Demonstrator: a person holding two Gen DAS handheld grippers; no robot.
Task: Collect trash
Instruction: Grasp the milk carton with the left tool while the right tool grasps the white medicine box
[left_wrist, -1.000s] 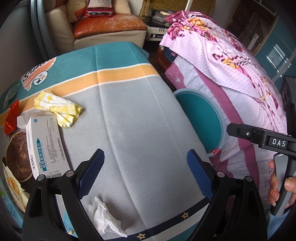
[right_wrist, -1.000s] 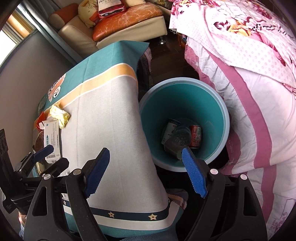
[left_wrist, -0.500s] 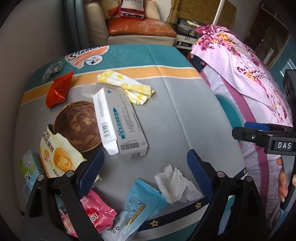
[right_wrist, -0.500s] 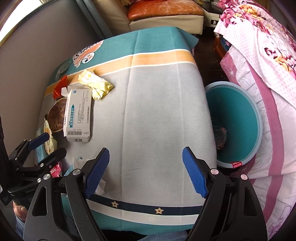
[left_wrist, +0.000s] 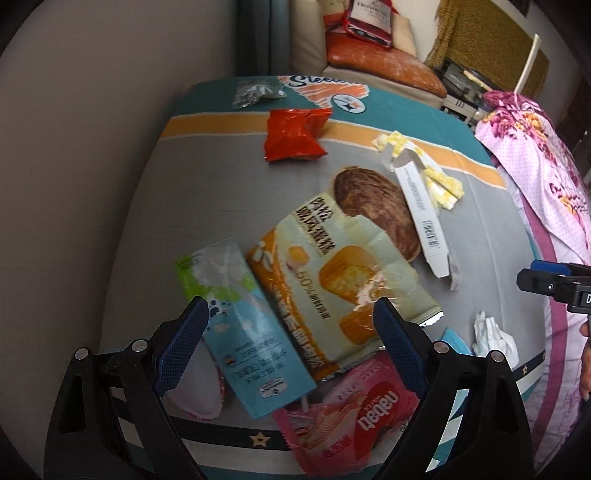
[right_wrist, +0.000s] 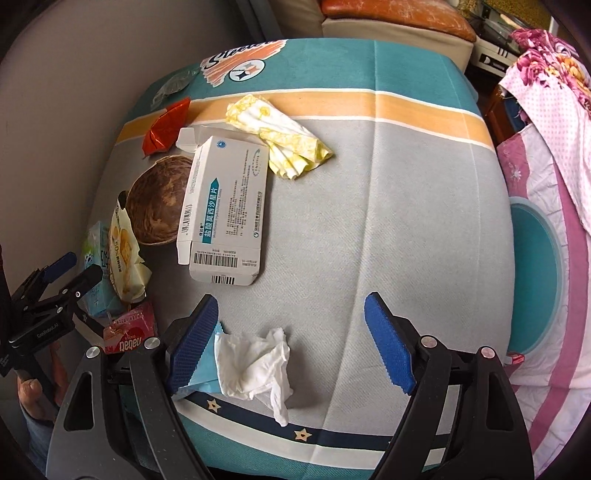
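Litter is in view now: I've swung both tongs back from the bin (right_wrist: 535, 280) over the worktop (right_wrist: 388, 221). Left tongs (left_wrist: 291, 339) and right tongs (right_wrist: 291, 339) spread, empty; tissue (right_wrist: 258, 365) looks nearest.

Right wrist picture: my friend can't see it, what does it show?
The open right gripper hovers over a crumpled white tissue on a striped tablecloth. Behind lie a white medicine box and yellow wrapper.

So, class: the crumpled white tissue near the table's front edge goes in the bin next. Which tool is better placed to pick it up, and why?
The right tool. Its open jaws already frame the crumpled tissue. The left tool hangs over the snack wrappers, with the tissue off to its side.
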